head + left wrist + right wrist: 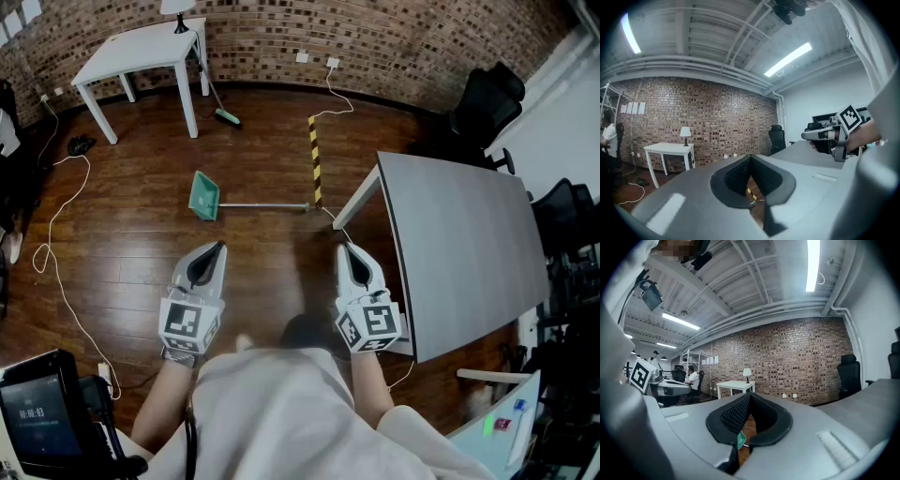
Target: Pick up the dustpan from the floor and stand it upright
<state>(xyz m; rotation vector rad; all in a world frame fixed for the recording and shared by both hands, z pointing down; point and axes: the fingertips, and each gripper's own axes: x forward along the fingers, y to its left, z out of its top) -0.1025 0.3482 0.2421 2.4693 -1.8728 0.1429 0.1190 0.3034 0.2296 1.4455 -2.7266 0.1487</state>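
One green plastic dustpan (204, 197) with a long thin metal handle lay flat on the wooden floor, far beyond both grippers, its handle pointing right toward the grey bench (459, 244). Two grippers were in view, the left gripper (219, 247) and the right gripper (345, 247), each with fingers closed on nothing. Gripped far along the slim handle, the pan would probably swing or slip. Stood carelessly, it could topple or strike the bench leg.
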